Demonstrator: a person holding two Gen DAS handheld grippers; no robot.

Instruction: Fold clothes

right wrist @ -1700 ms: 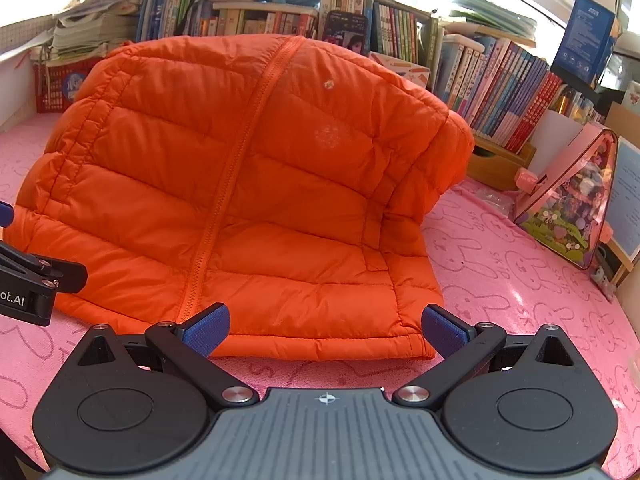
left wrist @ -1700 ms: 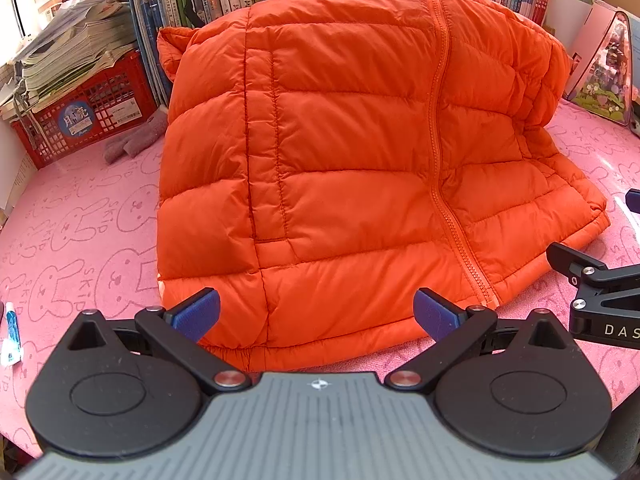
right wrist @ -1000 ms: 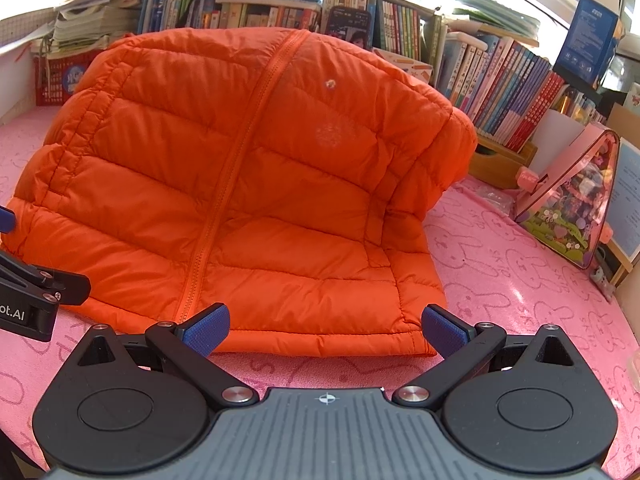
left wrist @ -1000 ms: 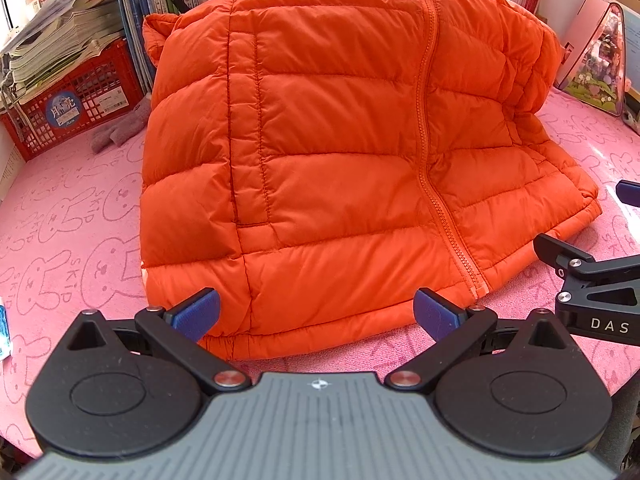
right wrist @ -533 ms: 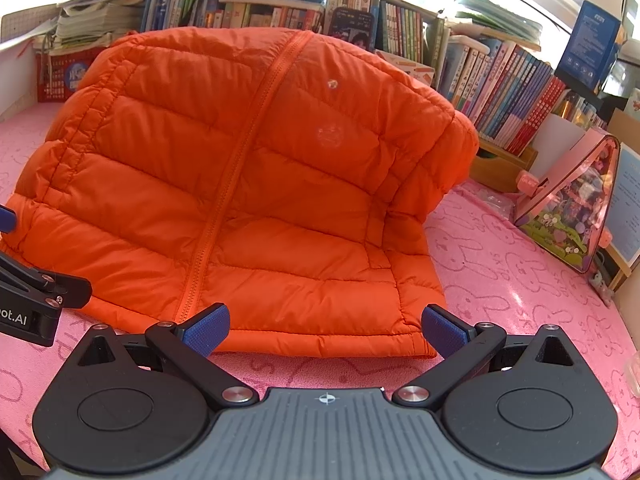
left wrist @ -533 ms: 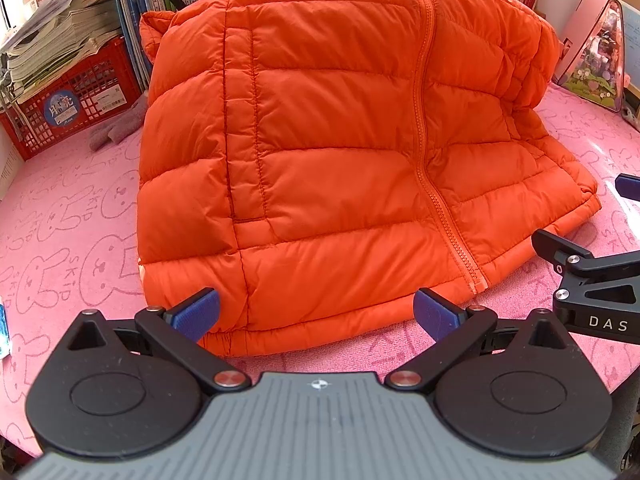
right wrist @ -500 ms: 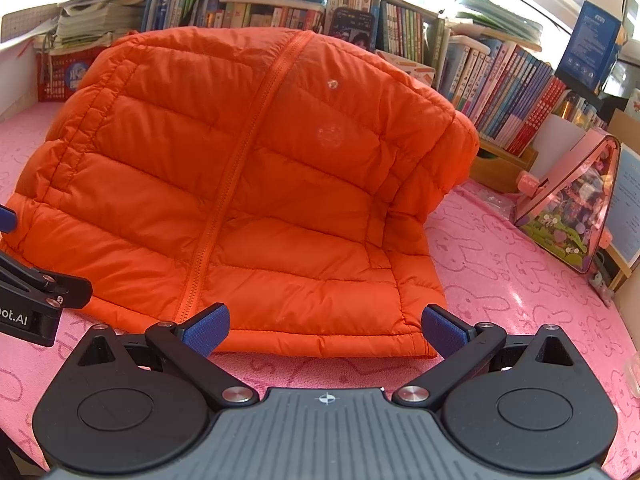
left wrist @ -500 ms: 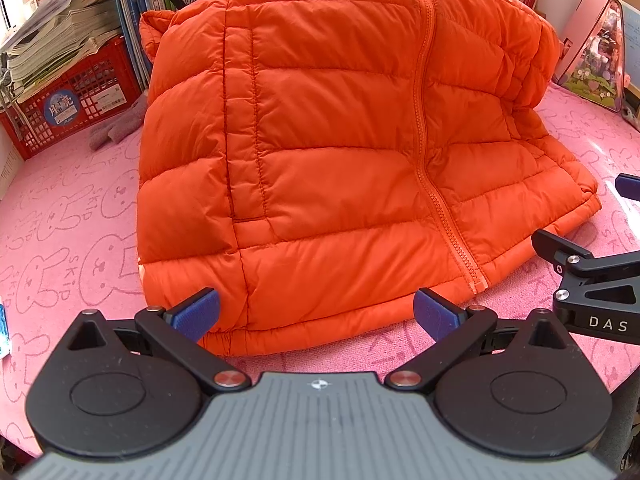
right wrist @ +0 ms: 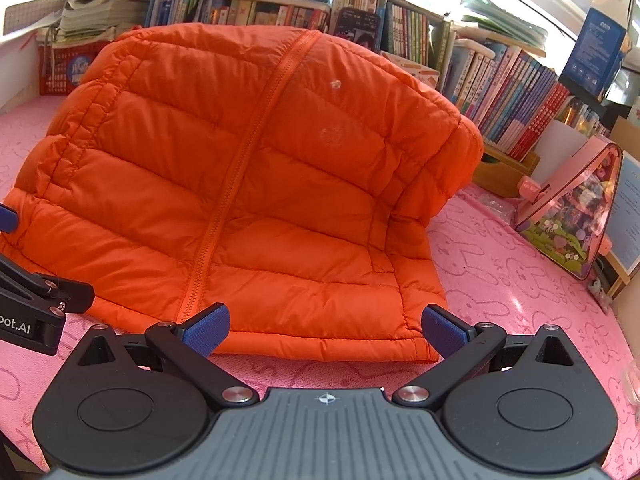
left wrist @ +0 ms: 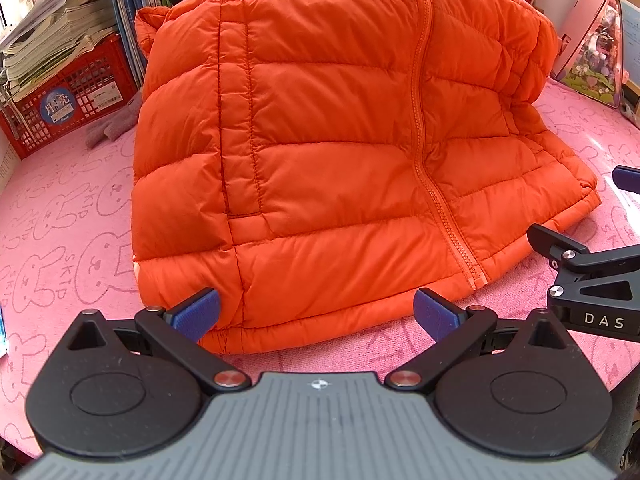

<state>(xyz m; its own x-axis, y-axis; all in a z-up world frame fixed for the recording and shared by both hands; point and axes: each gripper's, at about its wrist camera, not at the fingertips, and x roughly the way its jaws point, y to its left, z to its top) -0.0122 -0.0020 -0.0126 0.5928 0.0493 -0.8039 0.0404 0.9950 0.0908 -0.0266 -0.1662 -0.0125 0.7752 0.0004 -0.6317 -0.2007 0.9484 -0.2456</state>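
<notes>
Jaws of both grippers stand spread wide and hold nothing. Left gripper [left wrist: 316,312]: its blue pads flank the near left corner of the orange down jacket [left wrist: 340,152], the left pad overlapping the hem in this view, though whether it touches the cloth cannot be told. Jacket: zipped shut, puffed up, lying front side up on the pink rabbit-print counter [left wrist: 60,220], hem toward the grippers, collar end away toward the bookshelf [right wrist: 500,92]; the zipper [left wrist: 424,148] marks the long axis, running away from the jaws, so the hem lies crosswise directly ahead of both. Right gripper [right wrist: 326,330]: set before the near right corner of the hem, the pads bracketing that stretch of edge just beyond them. Each gripper is nearest its own corner; neither is clearly closer than the other. No sleeve can be made out lying free at either side, so whether the sleeves are tucked under cannot be told. Judgement: the body lies flat and single in length, and a hem-to-collar fold would travel along the zipper line. Far left, a red crate [left wrist: 68,100] of papers; far right, a pink triangular case [right wrist: 572,216].
</notes>
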